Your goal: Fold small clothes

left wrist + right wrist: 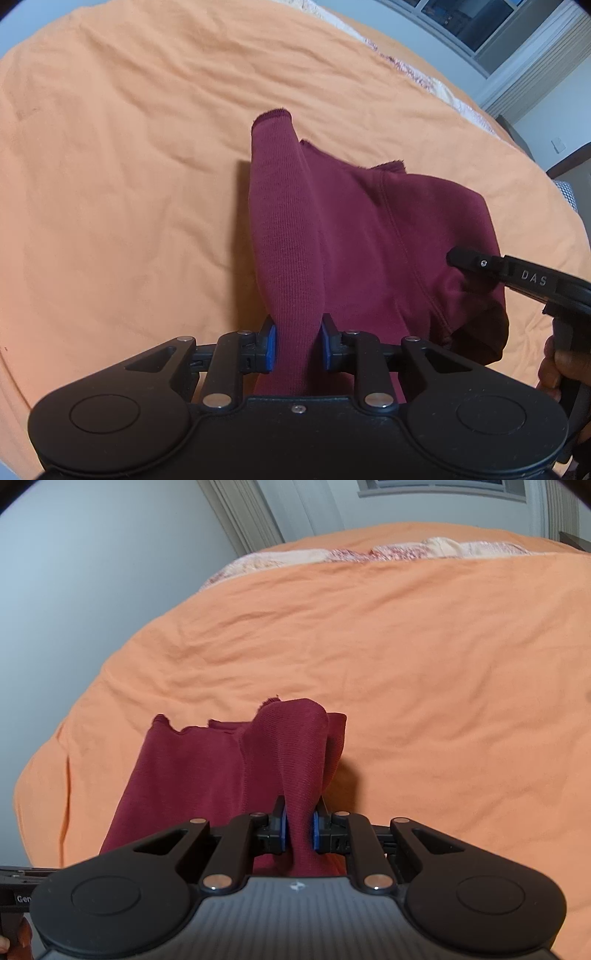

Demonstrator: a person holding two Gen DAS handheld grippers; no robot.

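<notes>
A maroon knit garment (369,240) hangs lifted above an orange bed cover (129,166). My left gripper (298,347) is shut on a ribbed cuff or hem band that stands up between its blue pads. In the left wrist view the right gripper (465,260) reaches in from the right and pinches the garment's far side. In the right wrist view my right gripper (298,829) is shut on a bunched fold of the same maroon garment (192,768), which spreads to the left over the orange cover (406,664).
A patterned pale blanket (388,552) lies along the far edge of the bed. A grey wall (74,590) and window frame stand behind. A hand (554,369) holds the right gripper's handle. Orange cover spreads wide to the left of the garment.
</notes>
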